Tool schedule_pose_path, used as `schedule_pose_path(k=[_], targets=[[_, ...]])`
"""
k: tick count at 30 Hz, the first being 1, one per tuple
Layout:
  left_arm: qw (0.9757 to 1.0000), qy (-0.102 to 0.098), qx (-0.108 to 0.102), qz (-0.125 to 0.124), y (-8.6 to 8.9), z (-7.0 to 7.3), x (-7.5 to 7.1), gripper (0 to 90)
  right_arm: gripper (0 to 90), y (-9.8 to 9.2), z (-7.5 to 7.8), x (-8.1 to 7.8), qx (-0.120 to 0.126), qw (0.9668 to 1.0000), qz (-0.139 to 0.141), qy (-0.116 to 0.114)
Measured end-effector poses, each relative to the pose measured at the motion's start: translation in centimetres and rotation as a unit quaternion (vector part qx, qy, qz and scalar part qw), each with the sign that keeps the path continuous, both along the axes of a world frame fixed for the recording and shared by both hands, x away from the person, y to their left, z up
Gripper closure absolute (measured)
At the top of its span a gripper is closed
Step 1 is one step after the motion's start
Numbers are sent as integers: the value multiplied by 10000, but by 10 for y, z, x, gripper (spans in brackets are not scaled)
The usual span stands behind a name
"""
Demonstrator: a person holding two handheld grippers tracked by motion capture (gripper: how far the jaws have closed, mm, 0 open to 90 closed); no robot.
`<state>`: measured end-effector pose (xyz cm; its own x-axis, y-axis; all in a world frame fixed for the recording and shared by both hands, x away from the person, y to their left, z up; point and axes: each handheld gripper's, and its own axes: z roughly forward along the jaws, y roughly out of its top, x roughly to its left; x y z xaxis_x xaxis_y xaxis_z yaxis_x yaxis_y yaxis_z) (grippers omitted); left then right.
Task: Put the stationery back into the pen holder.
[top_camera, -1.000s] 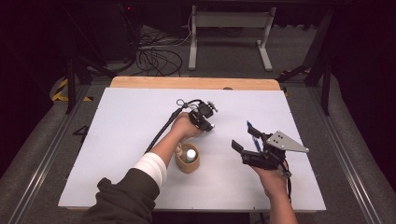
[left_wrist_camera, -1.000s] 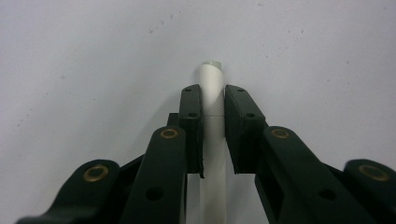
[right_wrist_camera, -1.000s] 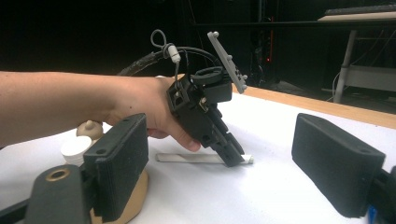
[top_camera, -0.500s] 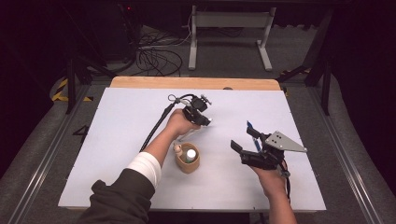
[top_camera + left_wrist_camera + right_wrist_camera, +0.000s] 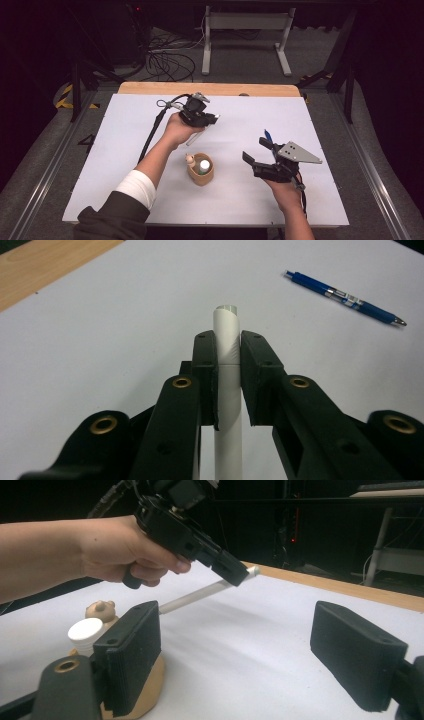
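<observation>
White pen: a slim white pen (image 5: 227, 385) is clamped between the pads of the left gripper (image 5: 207, 121), lifted clear of the table and slanted, its tip past the jaw ends.
Left tongs: closed tight on the white pen, as is seen in the left gripper view.
Right tongs: the right gripper (image 5: 258, 152) is held with its jaws wide apart and nothing between them, near the holder.
Holder: a tan cup-shaped holder (image 5: 200, 176) stands between the two hands, with a white cap and a small tan figure showing at its mouth.
Blue pen: a blue pen (image 5: 345, 298) lies flat on the sheet, well apart from the holder.
Risk, slip: the pen is gripped on a narrow round barrel, so it could pivot or slide out if it is tilted quickly.
Risk, miss: the holder's mouth is small and partly occupied; a slanted entry could catch the rim and tip the holder over.
Surface: a white sheet (image 5: 125, 130) is laid over a wooden table whose far edge shows.
Room: dark surroundings, cables and a metal stand on grey flooring behind.
</observation>
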<state>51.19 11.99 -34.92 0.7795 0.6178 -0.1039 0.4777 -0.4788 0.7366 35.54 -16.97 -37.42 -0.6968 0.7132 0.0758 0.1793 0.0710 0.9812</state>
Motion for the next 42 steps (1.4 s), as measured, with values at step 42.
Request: schedule_pose_path(k=[42], targets=[[9806, -1164, -1550, 278, 80, 24, -103, 782, 230, 40, -3, -9, -165, 9985, 512, -62]])
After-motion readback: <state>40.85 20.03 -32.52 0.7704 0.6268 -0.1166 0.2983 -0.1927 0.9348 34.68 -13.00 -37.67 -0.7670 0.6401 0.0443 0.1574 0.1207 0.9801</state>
